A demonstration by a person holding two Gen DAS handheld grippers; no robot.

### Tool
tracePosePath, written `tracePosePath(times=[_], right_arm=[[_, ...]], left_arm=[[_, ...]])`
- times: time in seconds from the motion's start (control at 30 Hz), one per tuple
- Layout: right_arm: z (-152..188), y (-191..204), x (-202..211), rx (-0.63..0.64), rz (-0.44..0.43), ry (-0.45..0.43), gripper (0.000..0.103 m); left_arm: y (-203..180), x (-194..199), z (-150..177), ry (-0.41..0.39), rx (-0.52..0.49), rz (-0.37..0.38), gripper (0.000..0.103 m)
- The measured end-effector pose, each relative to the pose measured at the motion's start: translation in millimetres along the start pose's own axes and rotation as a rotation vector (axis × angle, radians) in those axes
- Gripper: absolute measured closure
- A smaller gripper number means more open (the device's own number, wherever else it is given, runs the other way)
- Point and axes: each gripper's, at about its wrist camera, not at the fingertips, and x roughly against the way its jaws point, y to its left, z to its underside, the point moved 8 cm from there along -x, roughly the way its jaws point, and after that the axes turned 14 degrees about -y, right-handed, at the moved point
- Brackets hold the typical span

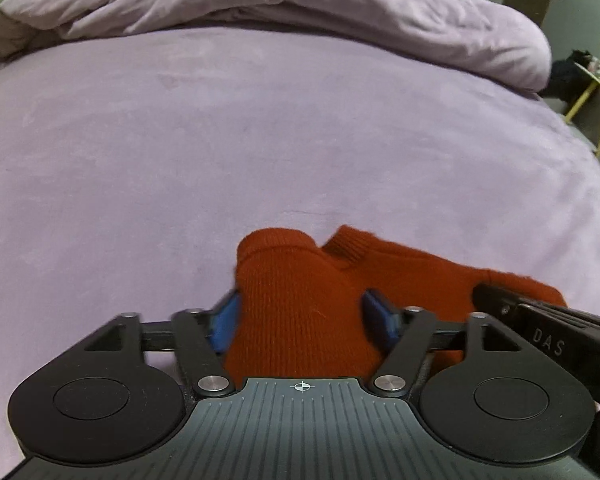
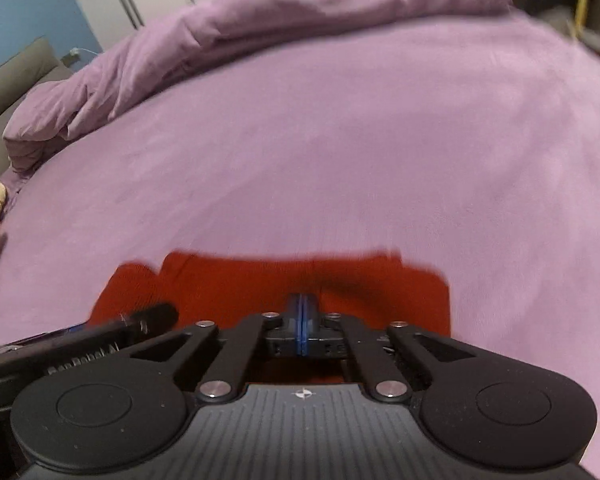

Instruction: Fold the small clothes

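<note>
A small rust-red knitted garment (image 1: 300, 304) lies on the purple bed sheet (image 1: 260, 140), its ribbed cuffs pointing away. My left gripper (image 1: 300, 316) is open, its blue pads either side of a raised fold of the knit. The right gripper's black tip (image 1: 496, 300) rests on the garment's right part. In the right wrist view the garment (image 2: 236, 284) lies flat and blurred. My right gripper (image 2: 302, 312) is shut, blue pads together over the red cloth; whether cloth is pinched is hidden. The left gripper's tip (image 2: 152, 318) shows at left.
A bunched purple duvet (image 1: 300, 4) lies across the far end of the bed. A yellow-legged side table (image 1: 596, 88) with small items stands off the bed's right edge. A grey sofa (image 2: 16, 76) and blue wall are at the left.
</note>
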Motion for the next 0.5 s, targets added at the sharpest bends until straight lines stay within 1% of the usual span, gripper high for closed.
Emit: tracePosePath(times=[0.03, 0.07, 0.17, 0.23, 0.3, 0.37, 0.43, 0.5], right_arm=[[1.4, -2.8, -6.2, 0.023, -0.010, -0.026, 0.103], [3.1, -6.0, -9.6, 0.011, -0.027, -0.055, 0.103], [1.5, -12.0, -13.0, -0.064, -0.052, -0.096, 0.103], [-2.8, -10.5, -7.4, -0.072, -0.058, -0.113, 0.103], [-2.9, -7.9, 5.9, -0.072, -0.066, -0.102, 0.103], [2.6, -0.5, 29.7, -0.038, -0.096, -0.094, 0.099], [18.6, -0.5, 65.6, -0.005, -0.109, -0.120, 0.099], [39.1, -9.9, 109.6, -0.010, -0.118, -0.158, 0.099]], left_arm=[[2.5, -4.6, 0.4, -0.003, 0.036, 0.002, 0.025], [3.1, -8.9, -0.5, -0.008, 0.045, -0.002, 0.024], [2.7, -9.5, -0.3, -0.018, 0.024, -0.017, 0.022], [3.4, -0.6, 0.6, -0.020, 0.016, -0.004, 0.022], [10.0, 16.5, 5.4, -0.008, 0.040, 0.025, 0.022], [18.6, 42.9, 13.1, -0.035, 0.080, 0.069, 0.022], [28.2, 78.9, 25.0, -0.068, 0.156, 0.129, 0.022], [39.1, 118.3, 42.7, -0.076, 0.222, 0.161, 0.022]])
